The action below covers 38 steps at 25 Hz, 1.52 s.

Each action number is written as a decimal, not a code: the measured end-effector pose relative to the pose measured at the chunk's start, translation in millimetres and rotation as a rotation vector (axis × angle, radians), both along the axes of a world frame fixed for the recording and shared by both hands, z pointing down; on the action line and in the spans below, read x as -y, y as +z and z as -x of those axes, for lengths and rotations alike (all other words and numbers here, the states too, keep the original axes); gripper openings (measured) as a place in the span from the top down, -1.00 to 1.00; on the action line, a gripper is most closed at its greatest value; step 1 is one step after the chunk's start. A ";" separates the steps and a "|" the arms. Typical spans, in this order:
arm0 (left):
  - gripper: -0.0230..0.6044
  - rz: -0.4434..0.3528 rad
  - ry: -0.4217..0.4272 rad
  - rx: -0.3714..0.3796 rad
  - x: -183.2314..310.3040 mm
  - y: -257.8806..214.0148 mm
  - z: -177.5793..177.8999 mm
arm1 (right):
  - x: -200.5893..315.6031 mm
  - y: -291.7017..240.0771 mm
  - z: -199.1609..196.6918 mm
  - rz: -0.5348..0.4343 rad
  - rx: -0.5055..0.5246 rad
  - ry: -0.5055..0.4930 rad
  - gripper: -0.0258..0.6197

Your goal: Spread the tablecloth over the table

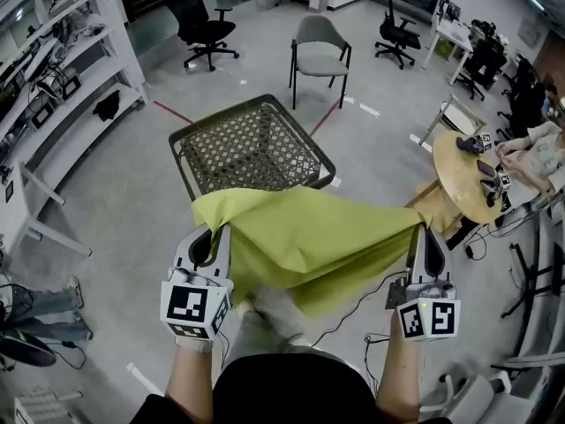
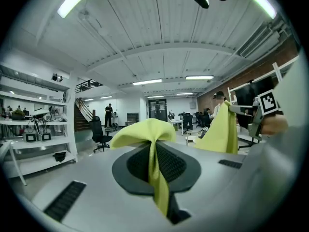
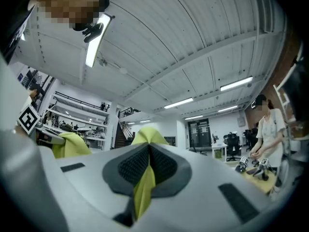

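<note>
On my left gripper (image 1: pixel 212 230) the fingers (image 2: pixel 137 164) are pressed together on a fold of the yellow-green tablecloth (image 1: pixel 309 237). In the left gripper view the fabric comes up through the narrow line between the dark pads and bunches into a soft hump past the tips. The right gripper (image 1: pixel 425 231) does the same. Its fingers (image 3: pixel 166 168) are closed on another fold of the cloth, with a strip running down between the pads and a small peak standing beyond them.

The cloth hangs between the two grippers as a slack, creased sheet, sagging in the middle and trailing toward my body. I hold both grippers about level, well apart, one at each end of the sheet.

In the head view the far edge of the cloth overlaps the near corner of the tabletop (image 1: pixel 247 148), a square woven surface in a dark frame. I cannot tell whether the cloth touches it. Most of the weave is uncovered.

The table stands on a pale grey floor (image 1: pixel 115 193) with red tape lines. Beyond it are a grey chair (image 1: pixel 320 56) and black office chairs (image 1: pixel 201 20). White shelving (image 1: pixel 62 69) runs along the left. A round wooden table (image 1: pixel 463 179) sits to the right, with a person (image 1: pixel 540 153) seated beside it.
</note>
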<state>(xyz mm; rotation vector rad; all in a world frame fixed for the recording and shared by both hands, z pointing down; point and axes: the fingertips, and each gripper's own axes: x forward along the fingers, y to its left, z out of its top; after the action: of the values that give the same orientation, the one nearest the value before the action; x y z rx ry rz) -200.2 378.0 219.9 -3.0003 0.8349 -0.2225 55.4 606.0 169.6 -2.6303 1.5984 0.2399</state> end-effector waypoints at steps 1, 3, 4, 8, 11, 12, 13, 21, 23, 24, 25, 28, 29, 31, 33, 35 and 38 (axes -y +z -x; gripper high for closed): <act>0.88 0.005 -0.012 0.002 3.3 2.5 1.7 | 3.6 1.6 -2.5 0.004 0.002 -0.002 0.89; 0.88 0.013 -0.035 0.005 12.6 7.9 4.5 | 12.7 6.8 -8.6 0.009 0.009 -0.002 0.89; 0.88 0.017 -0.043 0.005 17.9 10.6 5.7 | 17.6 9.9 -11.8 0.014 0.012 0.000 0.89; 0.88 0.036 -0.072 0.006 46.1 22.1 9.0 | 44.7 18.3 -25.3 0.035 0.008 0.008 0.89; 0.88 0.049 -0.089 0.010 77.0 27.1 9.1 | 78.6 18.7 -35.9 0.052 0.003 0.008 0.89; 0.88 0.052 -0.094 0.012 88.6 27.9 8.9 | 91.4 17.7 -39.0 0.057 0.001 0.009 0.89; 0.87 0.055 -0.098 0.015 100.4 28.7 9.1 | 104.7 16.8 -41.6 0.061 0.000 0.008 0.89; 0.88 0.069 -0.152 0.020 202.6 35.1 18.0 | 223.1 11.8 -57.7 0.089 -0.024 -0.021 0.89; 0.88 0.075 -0.175 0.010 226.8 34.0 26.6 | 251.3 6.0 -56.6 0.088 -0.040 -0.033 0.89; 0.88 0.075 -0.186 0.008 238.3 33.8 31.9 | 265.1 3.3 -55.3 0.087 -0.050 -0.038 0.89; 0.88 0.074 -0.196 0.008 249.9 34.0 37.4 | 279.2 0.9 -53.6 0.086 -0.060 -0.043 0.89; 0.87 0.073 -0.228 0.012 280.7 34.7 55.2 | 318.9 -5.7 -48.0 0.083 -0.080 -0.064 0.89; 0.87 0.072 -0.241 0.011 288.5 33.8 61.2 | 329.8 -8.4 -46.6 0.080 -0.087 -0.071 0.89; 0.87 0.066 -0.266 0.011 301.5 30.4 72.0 | 350.0 -13.6 -44.3 0.071 -0.098 -0.089 0.89; 0.87 0.060 -0.294 0.015 311.8 28.4 81.7 | 369.0 -15.2 -42.4 0.070 -0.101 -0.111 0.89; 0.87 0.061 -0.323 0.016 319.8 29.0 90.4 | 385.6 -13.5 -41.3 0.073 -0.100 -0.132 0.89; 0.88 0.066 -0.369 0.019 330.8 30.4 102.1 | 408.9 -11.9 -41.3 0.072 -0.092 -0.162 0.89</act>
<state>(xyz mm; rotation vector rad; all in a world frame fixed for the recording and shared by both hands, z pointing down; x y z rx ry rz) -302.3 47.2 250.3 -2.8706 1.3997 -0.2872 96.7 197.1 157.8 -2.5574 1.8714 0.3052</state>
